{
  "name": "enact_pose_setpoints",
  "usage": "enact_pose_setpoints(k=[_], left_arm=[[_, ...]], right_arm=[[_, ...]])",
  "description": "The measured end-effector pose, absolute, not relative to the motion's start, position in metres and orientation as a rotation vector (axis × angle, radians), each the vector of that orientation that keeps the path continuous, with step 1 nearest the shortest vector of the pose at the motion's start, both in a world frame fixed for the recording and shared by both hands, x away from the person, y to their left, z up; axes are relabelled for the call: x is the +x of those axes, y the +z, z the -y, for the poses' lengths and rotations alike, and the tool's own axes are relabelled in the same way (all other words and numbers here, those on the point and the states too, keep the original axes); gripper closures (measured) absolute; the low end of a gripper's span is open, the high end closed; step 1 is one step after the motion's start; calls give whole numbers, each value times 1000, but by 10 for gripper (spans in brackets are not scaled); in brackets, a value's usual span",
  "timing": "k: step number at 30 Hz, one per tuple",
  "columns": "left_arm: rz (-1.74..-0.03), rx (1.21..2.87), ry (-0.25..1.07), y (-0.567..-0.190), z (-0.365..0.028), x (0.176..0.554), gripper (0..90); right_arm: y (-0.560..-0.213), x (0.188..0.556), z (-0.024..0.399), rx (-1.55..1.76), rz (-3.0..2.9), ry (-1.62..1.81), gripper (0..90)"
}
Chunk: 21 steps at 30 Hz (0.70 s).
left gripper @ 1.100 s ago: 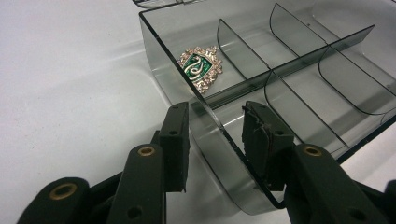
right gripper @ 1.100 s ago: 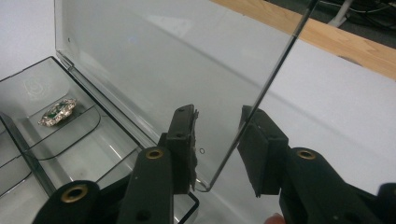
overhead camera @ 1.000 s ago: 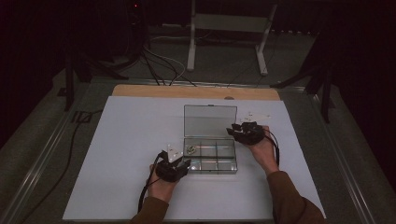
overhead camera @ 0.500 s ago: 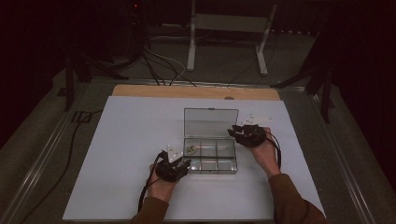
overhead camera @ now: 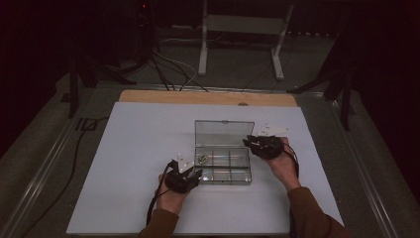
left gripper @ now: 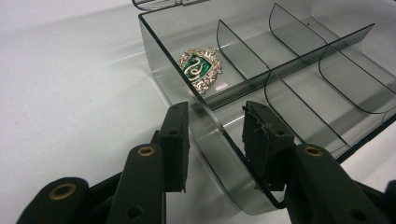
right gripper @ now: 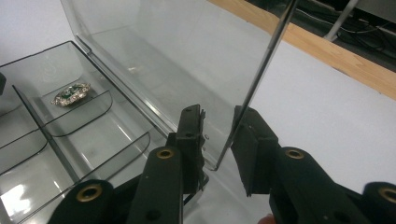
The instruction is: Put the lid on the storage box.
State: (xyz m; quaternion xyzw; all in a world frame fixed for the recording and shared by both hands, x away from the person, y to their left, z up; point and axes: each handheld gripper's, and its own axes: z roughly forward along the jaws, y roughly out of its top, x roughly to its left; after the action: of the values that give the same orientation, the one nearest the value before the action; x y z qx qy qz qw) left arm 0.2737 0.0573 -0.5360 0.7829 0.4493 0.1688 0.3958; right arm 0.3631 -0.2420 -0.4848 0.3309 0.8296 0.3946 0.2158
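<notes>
The setting is a laboratory-type recording station, not a home or shop. A white work surface (overhead camera: 148, 163) covers a wooden table (overhead camera: 208, 97) and carries a single clear compartment box (overhead camera: 223, 158). Metal rails (overhead camera: 44, 171) border the table on both sides. Loose black cables (overhead camera: 171, 69) run across the grey floor behind it, next to the white legs of an equipment stand (overhead camera: 242, 34). The surroundings are dark and unfurnished.

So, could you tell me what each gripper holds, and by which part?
Nothing is clamped yet. The left gripper straddles a corner wall of the clear box; the right gripper, its jaws just closing, straddles the side edge of the raised lid.
</notes>
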Motion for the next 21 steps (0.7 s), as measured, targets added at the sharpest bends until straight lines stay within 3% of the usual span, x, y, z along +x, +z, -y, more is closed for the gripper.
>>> enact_pose_setpoints(k=[21], left_arm=[[-1143, 1986, 427, -535, -62, 275, 678]], right_arm=[[-481, 353, 243, 895, -2313, 1081, 747]])
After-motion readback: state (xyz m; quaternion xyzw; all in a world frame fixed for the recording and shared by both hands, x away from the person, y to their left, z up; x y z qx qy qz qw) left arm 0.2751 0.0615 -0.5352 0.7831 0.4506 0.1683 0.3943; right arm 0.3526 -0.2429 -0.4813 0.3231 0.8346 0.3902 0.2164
